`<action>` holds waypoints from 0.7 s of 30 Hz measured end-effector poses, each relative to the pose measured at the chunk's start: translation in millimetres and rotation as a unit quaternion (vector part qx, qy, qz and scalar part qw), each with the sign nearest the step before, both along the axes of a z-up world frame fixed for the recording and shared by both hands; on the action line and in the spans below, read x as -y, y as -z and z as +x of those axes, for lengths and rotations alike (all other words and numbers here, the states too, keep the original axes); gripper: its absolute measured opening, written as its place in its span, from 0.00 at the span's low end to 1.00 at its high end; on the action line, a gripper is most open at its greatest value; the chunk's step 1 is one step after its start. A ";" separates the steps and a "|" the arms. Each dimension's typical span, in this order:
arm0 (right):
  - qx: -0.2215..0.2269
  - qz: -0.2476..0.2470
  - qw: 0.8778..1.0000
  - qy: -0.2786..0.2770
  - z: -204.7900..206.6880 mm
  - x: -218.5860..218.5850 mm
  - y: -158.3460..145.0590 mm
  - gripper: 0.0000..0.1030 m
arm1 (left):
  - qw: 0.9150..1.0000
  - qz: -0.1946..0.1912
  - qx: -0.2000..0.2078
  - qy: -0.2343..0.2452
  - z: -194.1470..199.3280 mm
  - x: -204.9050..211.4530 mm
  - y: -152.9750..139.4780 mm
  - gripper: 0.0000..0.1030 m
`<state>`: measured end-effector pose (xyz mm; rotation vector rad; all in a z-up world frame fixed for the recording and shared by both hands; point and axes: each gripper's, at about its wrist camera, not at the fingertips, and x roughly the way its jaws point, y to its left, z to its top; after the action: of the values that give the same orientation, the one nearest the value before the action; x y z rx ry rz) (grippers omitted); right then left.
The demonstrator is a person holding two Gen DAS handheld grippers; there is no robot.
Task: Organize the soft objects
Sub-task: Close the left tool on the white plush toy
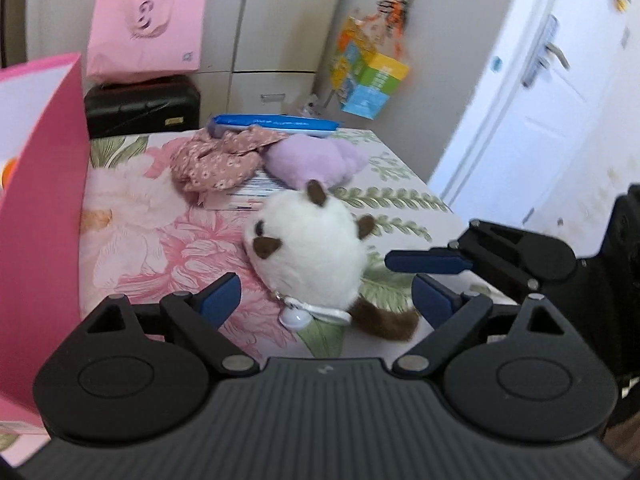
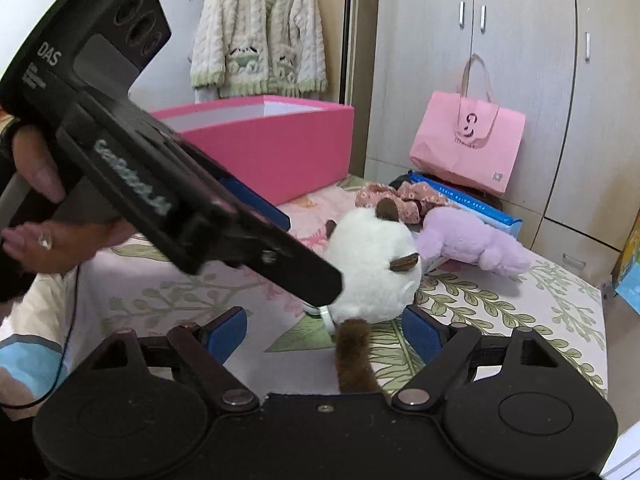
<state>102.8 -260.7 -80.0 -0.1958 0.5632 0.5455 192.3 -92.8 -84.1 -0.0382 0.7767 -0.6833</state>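
Note:
A white plush cat (image 1: 304, 248) with brown ears and a brown tail lies on the floral bedspread (image 1: 132, 240). My left gripper (image 1: 328, 300) is open just short of the cat, one pad on each side of its rear and neither touching. My right gripper (image 2: 324, 334) is open too, low over the bed; the cat (image 2: 372, 264) is just ahead and its tail runs back between the pads. The left gripper (image 2: 312, 254) slants in from the upper left, held by a hand. Behind the cat lie a purple plush (image 1: 316, 158) and a crumpled floral cloth (image 1: 216, 158).
An open pink box (image 2: 272, 148) stands on the bed's far left. A blue packet (image 2: 468, 202), a pink tote bag (image 2: 468, 148) and a black case (image 1: 140, 104) sit at the back by the wardrobe. A knitted cardigan (image 2: 256, 28) hangs behind. The bed edge drops off on the right.

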 end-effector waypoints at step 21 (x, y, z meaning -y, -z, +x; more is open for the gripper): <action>-0.079 0.063 0.994 0.043 49.6 10.9 16.6 0.62 | 0.998 -0.033 -0.030 -0.034 25.4 9.9 31.7 0.61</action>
<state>152.4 -271.6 -96.6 -0.0089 0.6861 0.5130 217.7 -102.8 -115.7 -0.1449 0.8063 -0.6444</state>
